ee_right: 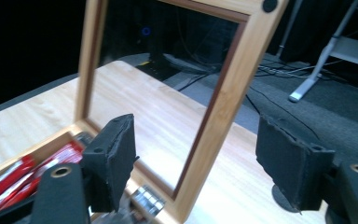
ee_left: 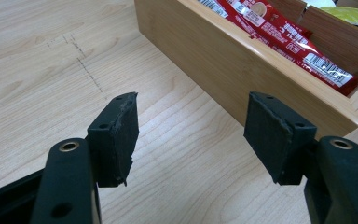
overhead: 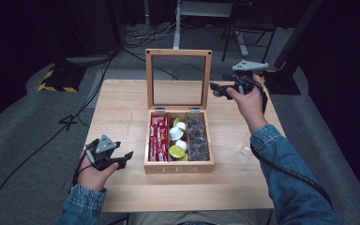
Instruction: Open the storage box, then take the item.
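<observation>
The left gripper (overhead: 122, 158) rests on the desk (overhead: 122, 108) just beside the tea box (overhead: 179, 167), its fingers (ee_left: 117, 137) standing wide and empty, seemingly parked out of the way. The box sits mid-desk, its glass lid (overhead: 178, 78) upright so the red sachets (overhead: 158, 137), capsules (overhead: 177, 136) and dark packets (overhead: 198, 138) are reachable. The right gripper (overhead: 215, 90) hangs beside the lid's right edge, fingers (ee_right: 114, 161) apart, gripping nothing, probably having just let go.

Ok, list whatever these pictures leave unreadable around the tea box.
- Red packets: left gripper view, print too small and blurred.
- Dark contents of the right compartment: high view, too small to identify.
- Lid: right gripper view, top rail cut off by the picture edge.
- Hinge: partly behind the right gripper.
</observation>
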Action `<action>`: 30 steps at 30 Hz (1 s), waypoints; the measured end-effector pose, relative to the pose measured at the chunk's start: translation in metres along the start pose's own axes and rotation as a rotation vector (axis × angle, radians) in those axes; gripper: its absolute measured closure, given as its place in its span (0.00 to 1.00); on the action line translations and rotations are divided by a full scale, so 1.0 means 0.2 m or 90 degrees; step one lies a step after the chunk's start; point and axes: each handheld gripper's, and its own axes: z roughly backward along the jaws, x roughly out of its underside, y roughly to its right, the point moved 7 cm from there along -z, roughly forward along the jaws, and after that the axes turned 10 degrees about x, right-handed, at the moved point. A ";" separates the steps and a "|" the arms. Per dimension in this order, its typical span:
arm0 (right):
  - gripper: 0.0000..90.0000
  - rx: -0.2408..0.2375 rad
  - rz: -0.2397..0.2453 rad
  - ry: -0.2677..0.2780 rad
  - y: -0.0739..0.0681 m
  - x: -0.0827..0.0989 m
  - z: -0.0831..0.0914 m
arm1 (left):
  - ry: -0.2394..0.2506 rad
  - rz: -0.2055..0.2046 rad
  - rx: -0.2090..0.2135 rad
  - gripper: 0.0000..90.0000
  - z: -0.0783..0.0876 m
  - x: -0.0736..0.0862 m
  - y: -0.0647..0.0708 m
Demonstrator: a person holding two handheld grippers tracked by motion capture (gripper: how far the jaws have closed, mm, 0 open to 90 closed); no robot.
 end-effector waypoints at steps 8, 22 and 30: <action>0.35 -0.057 -0.011 0.006 -0.11 0.05 0.15 | -0.008 -0.011 0.000 0.39 -0.02 0.00 0.00; 0.41 -0.135 0.003 -0.062 -0.34 0.30 0.20 | -0.091 0.030 -0.004 0.39 -0.09 0.14 -0.03; 0.42 -0.143 0.021 -0.115 -0.43 0.45 0.10 | -0.130 0.031 -0.001 0.38 -0.13 0.18 -0.04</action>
